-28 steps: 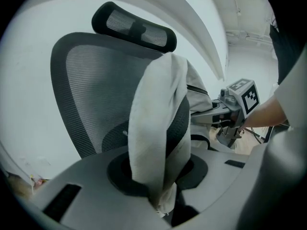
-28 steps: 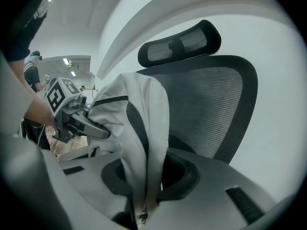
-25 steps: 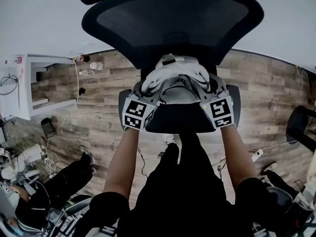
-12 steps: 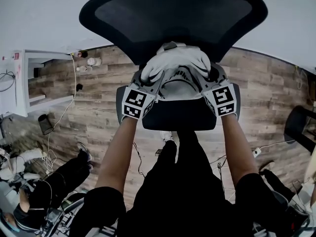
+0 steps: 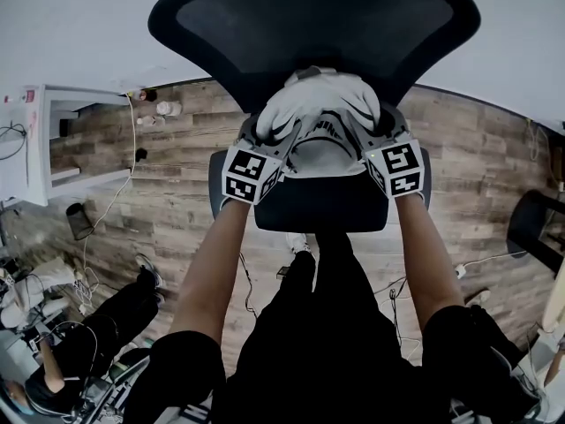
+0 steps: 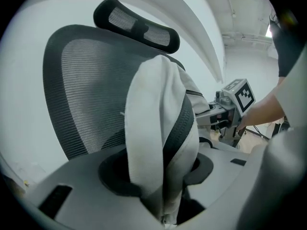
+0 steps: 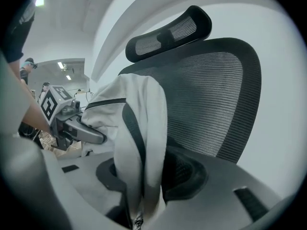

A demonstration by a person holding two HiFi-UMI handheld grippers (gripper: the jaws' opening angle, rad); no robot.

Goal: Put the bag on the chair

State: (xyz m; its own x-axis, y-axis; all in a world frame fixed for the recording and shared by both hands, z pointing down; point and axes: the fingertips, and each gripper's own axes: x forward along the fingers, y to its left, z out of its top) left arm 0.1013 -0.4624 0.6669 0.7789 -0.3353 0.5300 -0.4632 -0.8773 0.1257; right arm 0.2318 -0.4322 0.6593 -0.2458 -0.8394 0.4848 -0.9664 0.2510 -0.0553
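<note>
A white bag with dark stripes sits on the black office chair's seat, leaning against the mesh backrest. My left gripper is at the bag's left side and my right gripper at its right. In the left gripper view a fold of the bag runs down between the jaws of the left gripper. The right gripper view shows the same, bag fabric between the jaws of the right gripper. Both pairs of jaws are opening, and the pads stand slack beside the cloth.
The chair's headrest rises above the backrest, close to a white wall. A white shelf unit stands on the wooden floor at the left, with cables nearby. Another person sits at lower left. A second dark chair is at the right edge.
Both grippers carried the bag forward and up, from the seat's front to against the backrest. The jaws of both have spread apart.
</note>
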